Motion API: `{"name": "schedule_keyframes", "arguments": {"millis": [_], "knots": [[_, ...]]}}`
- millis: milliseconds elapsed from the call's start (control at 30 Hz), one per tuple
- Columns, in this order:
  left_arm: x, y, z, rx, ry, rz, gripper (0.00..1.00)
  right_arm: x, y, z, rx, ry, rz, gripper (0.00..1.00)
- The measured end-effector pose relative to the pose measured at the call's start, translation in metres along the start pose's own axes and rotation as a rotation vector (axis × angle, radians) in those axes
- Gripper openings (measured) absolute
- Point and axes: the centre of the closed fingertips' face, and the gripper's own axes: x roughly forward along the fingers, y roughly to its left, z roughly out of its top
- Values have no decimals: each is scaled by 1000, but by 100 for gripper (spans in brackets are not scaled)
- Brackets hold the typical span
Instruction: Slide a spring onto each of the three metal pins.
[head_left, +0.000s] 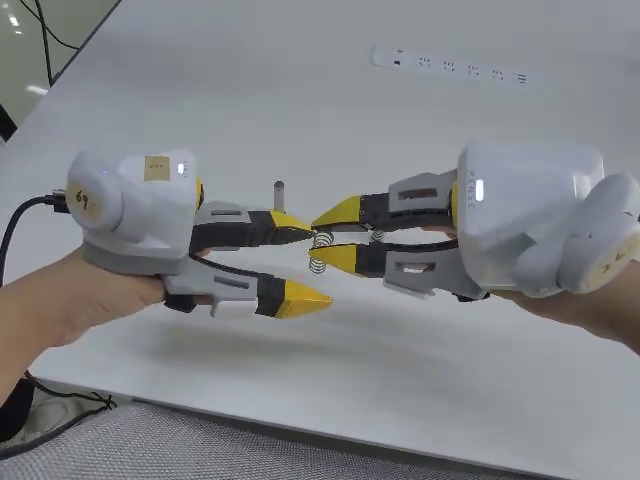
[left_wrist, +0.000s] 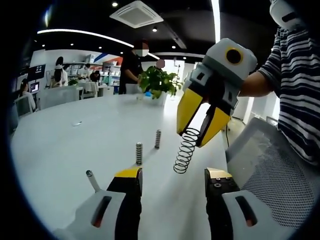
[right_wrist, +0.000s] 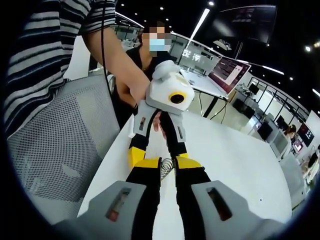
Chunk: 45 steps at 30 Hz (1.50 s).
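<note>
Grips spring (left_wrist: 186, 150) by its upper end in right tool (left_wrist: 192, 137), centre frame, off the counter (left_wrist: 60, 150); holds left tool (left_wrist: 173, 173) wide open, empty. Could lose it (pinched by few coils) if knocked against bare pin (left_wrist: 91, 180), lower left.

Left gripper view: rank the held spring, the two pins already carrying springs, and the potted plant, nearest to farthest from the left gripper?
1. held spring, just ahead of the left gripper, pinched by the right gripper.
2. nearer sprung pin, ahead left on the table.
3. farther sprung pin, just beyond it, slightly right.
4. potted plant, at the table's far end.
</note>
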Motion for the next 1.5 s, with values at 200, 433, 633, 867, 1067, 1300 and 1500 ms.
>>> {"name": "schedule_keyframes", "arguments": {"millis": [200,433,633,867,1067,1300,1500], "knots": [[-8,6,0,-14,-9,37,55,0,1,-3,2,7,2,11],[-19,16,-7,-15,2,95,71,-1,-3,-7,22,16,-14,11],[-26,26,-8,-31,-4,155,86,-3,-7,-10,28,24,-32,11],[-33,32,-10,-33,3,188,93,-5,-10,-13,33,32,-49,11],[-43,37,-13,-40,3,218,97,-6,-14,-16,54,36,-73,12],[-61,40,-21,-36,6,248,97,-7,-17,-22,69,48,-95,12],[-71,41,-23,-39,0,267,97,-6,-21,-28,84,58,-104,12]]}}
